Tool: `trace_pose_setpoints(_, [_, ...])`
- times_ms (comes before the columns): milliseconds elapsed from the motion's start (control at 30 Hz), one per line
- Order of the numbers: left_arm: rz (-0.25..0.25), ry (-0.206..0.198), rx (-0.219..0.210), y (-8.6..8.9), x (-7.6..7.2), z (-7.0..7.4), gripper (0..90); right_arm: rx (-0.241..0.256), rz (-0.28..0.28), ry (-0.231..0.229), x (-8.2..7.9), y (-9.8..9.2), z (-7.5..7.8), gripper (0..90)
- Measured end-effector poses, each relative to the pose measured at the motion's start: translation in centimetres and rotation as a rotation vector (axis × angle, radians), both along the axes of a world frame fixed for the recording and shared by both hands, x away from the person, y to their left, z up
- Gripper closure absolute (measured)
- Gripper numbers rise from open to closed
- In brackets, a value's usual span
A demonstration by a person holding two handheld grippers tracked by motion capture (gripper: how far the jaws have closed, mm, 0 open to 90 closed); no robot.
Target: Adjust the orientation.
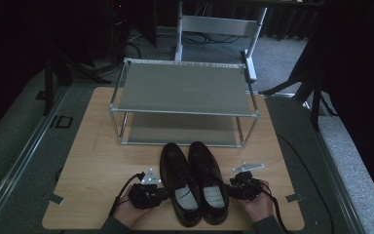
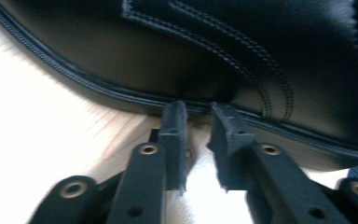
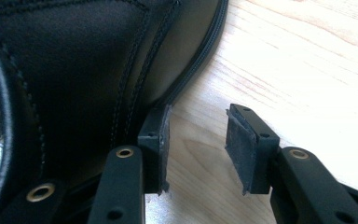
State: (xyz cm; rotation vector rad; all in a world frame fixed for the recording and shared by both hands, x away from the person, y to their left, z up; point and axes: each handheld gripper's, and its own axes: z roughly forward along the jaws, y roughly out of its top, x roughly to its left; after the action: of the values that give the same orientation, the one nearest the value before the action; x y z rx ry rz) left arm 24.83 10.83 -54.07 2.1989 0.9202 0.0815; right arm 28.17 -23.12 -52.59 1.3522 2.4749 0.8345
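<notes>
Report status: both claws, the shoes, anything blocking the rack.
Left claw open, tips at left shoe sole edge. Right claw open beside right shoe, nothing gripped. Rack shelves bare, path ahead unobstructed.

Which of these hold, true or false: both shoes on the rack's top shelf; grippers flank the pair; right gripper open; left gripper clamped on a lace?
1. Both black dress shoes sit on the shoe rack's top shelf. False: they stand on the wooden table.
2. The grippers flank the pair. True: left gripper, right gripper.
3. Right gripper open. True.
4. Left gripper clamped on a lace. False: its jaws stand slightly apart at the sole edge.
</notes>
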Motion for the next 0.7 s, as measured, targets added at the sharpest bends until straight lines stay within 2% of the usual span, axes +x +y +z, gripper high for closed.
trace_pose_setpoints(67, [-0.019, 0.014, -0.001, 0.1, 0.1, 0.0, 63.5, -0.004, -0.003, -0.007, 0.0, -0.1, 0.1, 56.7])
trace_pose_setpoints(167, [-0.009, -0.013, 0.019, 0.4, 0.3, 0.5, 60.3, 0.025, -0.014, -0.034, -0.4, -0.7, 0.9, 53.0])
trace_pose_setpoints(267, [0.055, -0.046, -0.011, 1.6, 1.0, 1.4, 57.1, 0.066, -0.008, -0.085, -1.1, -1.2, 2.5, 51.3])
trace_pose_setpoints(367, [0.120, -0.073, -0.037, 2.7, 1.9, 2.1, 55.6, 0.106, 0.020, -0.140, -2.1, -1.2, 4.2, 49.1])
trace_pose_setpoints(433, [0.154, -0.080, -0.035, 3.3, 2.5, 2.2, 54.7, 0.120, 0.053, -0.173, -2.7, -0.7, 5.2, 47.9])
trace_pose_setpoints(467, [0.154, -0.080, -0.035, 3.3, 2.5, 2.2, 53.7, 0.120, 0.053, -0.173, -2.7, -0.7, 5.2, 47.9])
trace_pose_setpoints(500, [0.173, -0.077, -0.027, 3.6, 3.1, 2.0, 52.4, 0.140, 0.091, -0.175, -3.0, -0.2, 5.6, 45.3])
trace_pose_setpoints(533, [0.182, -0.077, -0.026, 3.6, 3.4, 1.8, 52.0, 0.147, 0.106, -0.179, -3.1, 0.0, 5.6, 44.8])
trace_pose_setpoints(633, [0.184, -0.064, -0.031, 3.6, 3.8, 1.4, 49.4, 0.138, 0.137, -0.178, -3.3, 0.7, 5.6, 42.2])
trace_pose_setpoints(700, [0.175, -0.041, -0.036, 3.3, 4.2, 0.7, 47.7, 0.103, 0.167, -0.162, -3.1, 1.8, 5.1, 41.7])
